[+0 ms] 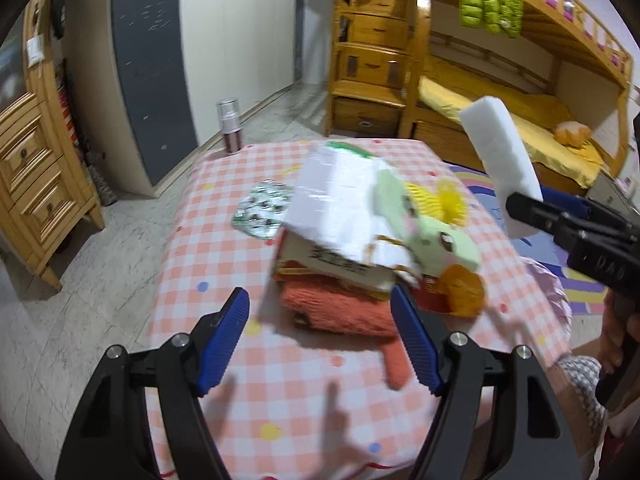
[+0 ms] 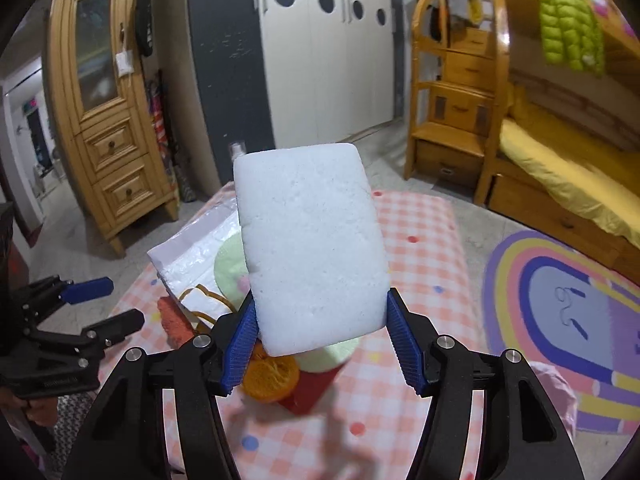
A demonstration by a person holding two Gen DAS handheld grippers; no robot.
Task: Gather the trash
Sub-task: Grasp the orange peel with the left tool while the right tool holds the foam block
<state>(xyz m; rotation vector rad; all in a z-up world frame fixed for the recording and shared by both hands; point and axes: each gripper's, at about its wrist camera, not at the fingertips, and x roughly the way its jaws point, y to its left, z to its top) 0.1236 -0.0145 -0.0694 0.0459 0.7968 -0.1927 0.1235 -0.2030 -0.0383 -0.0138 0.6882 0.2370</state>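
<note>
White foam block (image 2: 312,248): clamped upright between the blue pads of the right gripper (image 2: 320,344), held above the table (image 2: 420,240). Left gripper (image 1: 320,336): jaws wide, empty, over the table's near edge. Mid-table heap: white mailer bag (image 1: 332,204), orange towel (image 1: 340,308), foil wrapper (image 1: 264,210); bottle (image 1: 230,126) at far left corner.

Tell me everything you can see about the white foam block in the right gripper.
The white foam block is a flat, rounded rectangle with a grainy, pitted surface, like styrofoam. It looks whole and clean. The right gripper clamps its lower end between blue ribbed fingers, holding it raised and tilted above the checkered table, touching nothing else.
</note>
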